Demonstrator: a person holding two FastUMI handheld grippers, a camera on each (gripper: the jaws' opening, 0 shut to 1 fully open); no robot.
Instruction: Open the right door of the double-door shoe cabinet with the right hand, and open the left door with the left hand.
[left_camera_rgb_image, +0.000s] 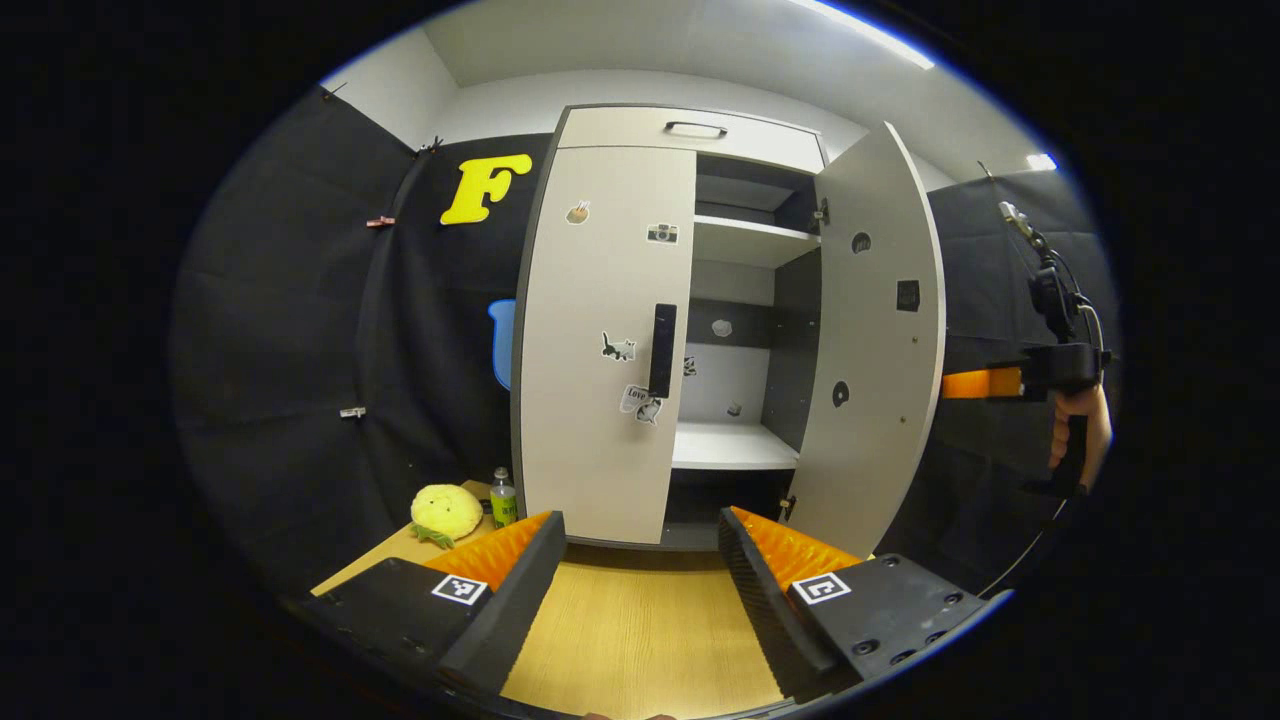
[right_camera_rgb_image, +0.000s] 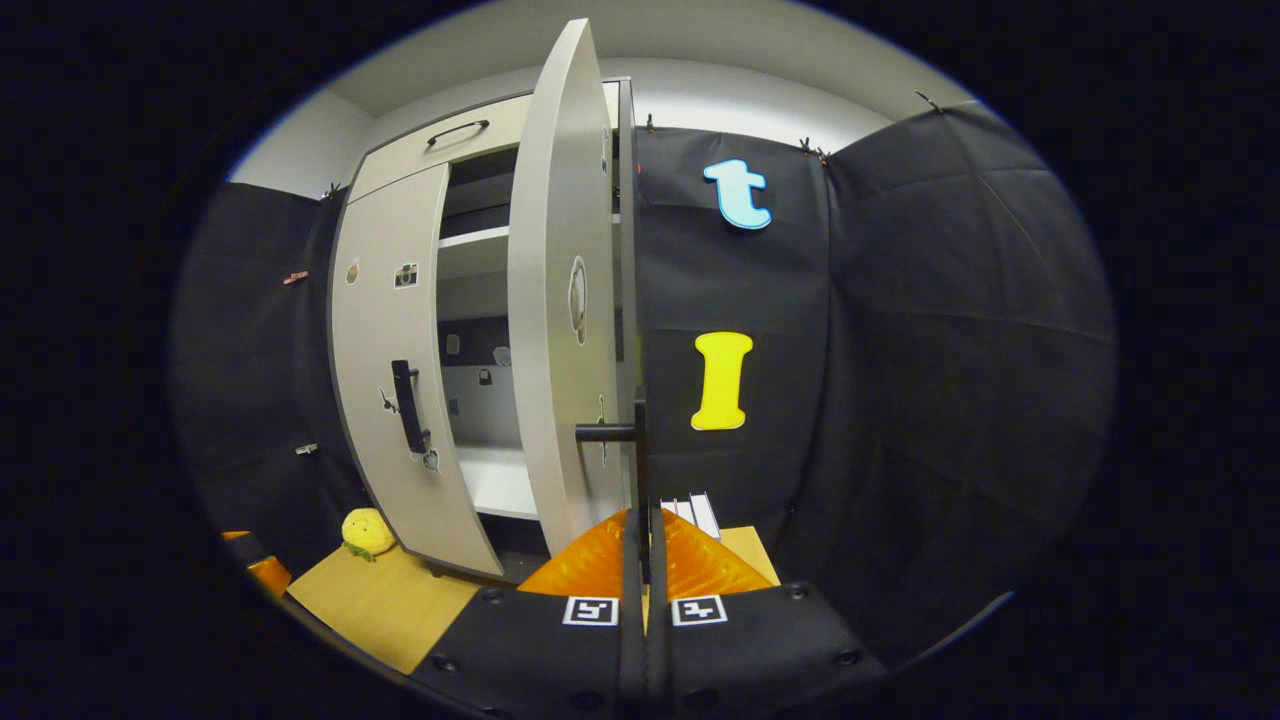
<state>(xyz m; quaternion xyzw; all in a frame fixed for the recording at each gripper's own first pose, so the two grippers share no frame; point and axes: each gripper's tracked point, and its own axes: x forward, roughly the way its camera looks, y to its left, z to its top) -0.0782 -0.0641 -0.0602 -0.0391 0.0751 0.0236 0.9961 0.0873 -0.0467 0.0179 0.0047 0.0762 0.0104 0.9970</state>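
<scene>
Left gripper view: left door (left_camera_rgb_image: 600, 340) shut, straight ahead of wide-open left hand-held gripper (left_camera_rgb_image: 640, 560); right door (left_camera_rgb_image: 875, 340) swung open. Right hand-held gripper (right_camera_rgb_image: 641, 545) clamped on right door's handle (right_camera_rgb_image: 625, 432). Half done.

The open right door (left_camera_rgb_image: 875, 340) hides the right tongs' tips; door stickers (left_camera_rgb_image: 619, 347) are too small to make out.

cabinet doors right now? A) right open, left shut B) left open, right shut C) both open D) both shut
A: in the left gripper view the right door is swung out, baring the shelves, while the left door sits flush; the right gripper is closed on the right door's handle.
</scene>
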